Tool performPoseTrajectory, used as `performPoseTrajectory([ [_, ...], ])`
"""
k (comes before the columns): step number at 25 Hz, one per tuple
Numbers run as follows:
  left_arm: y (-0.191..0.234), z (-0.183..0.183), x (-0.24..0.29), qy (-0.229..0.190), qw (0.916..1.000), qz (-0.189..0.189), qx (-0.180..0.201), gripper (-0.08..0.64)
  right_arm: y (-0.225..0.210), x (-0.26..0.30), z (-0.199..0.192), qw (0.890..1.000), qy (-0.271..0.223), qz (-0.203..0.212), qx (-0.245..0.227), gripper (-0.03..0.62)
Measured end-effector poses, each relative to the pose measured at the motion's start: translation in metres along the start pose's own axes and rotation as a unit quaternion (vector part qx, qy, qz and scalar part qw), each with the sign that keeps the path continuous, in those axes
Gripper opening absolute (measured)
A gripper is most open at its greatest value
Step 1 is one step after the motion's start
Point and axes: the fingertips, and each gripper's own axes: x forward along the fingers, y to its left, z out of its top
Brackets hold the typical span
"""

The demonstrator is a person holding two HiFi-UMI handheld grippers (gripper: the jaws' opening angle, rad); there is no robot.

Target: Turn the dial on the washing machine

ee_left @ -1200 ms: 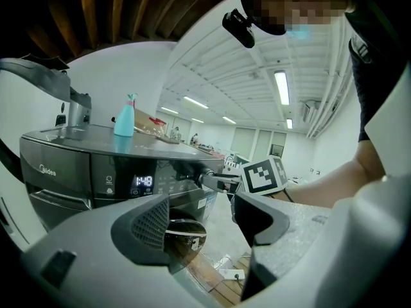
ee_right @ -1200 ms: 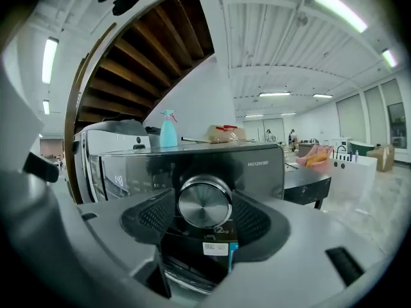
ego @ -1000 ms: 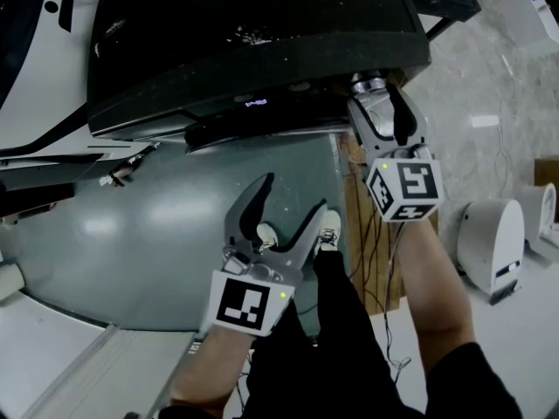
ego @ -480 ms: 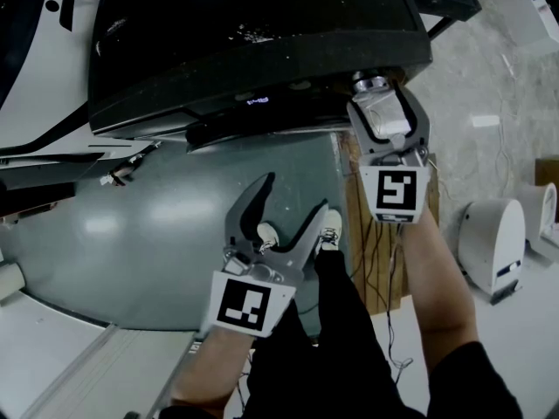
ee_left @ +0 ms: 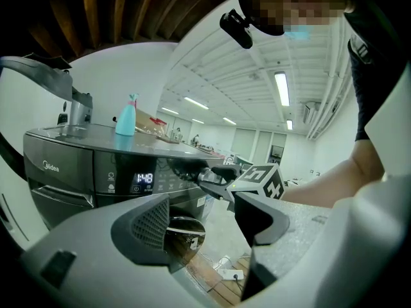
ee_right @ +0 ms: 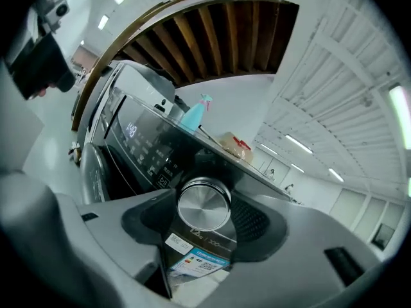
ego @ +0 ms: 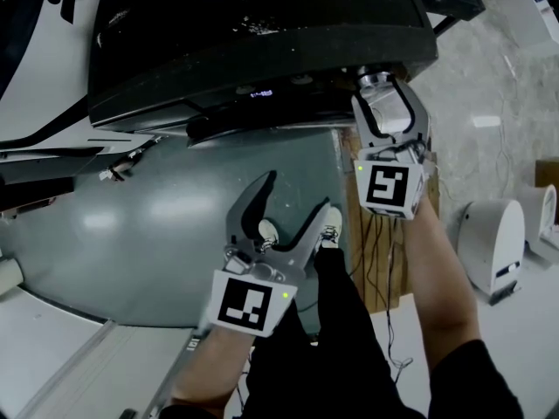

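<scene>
Your right gripper (ego: 384, 94), its jaws having just closed further, clamps the dial (ee_right: 204, 204) at the right end of the washing machine (ego: 262, 51) panel, while your left gripper (ego: 293, 197) hangs open and empty, and with a light hold the pads can slip on the smooth metal.

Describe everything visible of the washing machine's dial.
The dial is a round knob with a brushed, silvery metal face and a shiny rim. It stands out from the dark control panel, right of the lit display and above a label. It sits between the jaws of the right gripper, which have just been closing. The pads lie close on either side, but whether they press on it cannot be told.
</scene>
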Motion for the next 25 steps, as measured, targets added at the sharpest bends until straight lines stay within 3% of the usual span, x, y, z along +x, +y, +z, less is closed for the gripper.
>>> performPoseTrajectory([
  [3, 0.001, 0.002, -0.002, -0.001, 1.0000, 0.001, -0.001, 0.299, -0.004, 0.000, 0.003, 0.996, -0.010, 0.011, 0.091, 0.264],
  [7, 0.001, 0.003, -0.003, -0.003, 1.0000, 0.000, 0.001, 0.299, -0.012, 0.000, -0.002, 0.969, -0.029, 0.029, 0.245, 0.264],
  [9, 0.002, 0.003, -0.004, -0.004, 1.0000, 0.000, 0.000, 0.299, -0.015, -0.002, -0.004, 0.960, -0.035, 0.030, 0.277, 0.269],
  [16, -0.001, 0.004, -0.005, -0.002, 1.0000, -0.004, 0.004, 0.299, -0.013, -0.007, -0.004, 0.966, -0.035, 0.034, 0.255, 0.302],
  [25, -0.002, 0.002, -0.008, -0.002, 1.0000, -0.005, 0.003, 0.299, -0.007, -0.008, 0.004, 0.983, -0.035, 0.039, 0.177, 0.302],
])
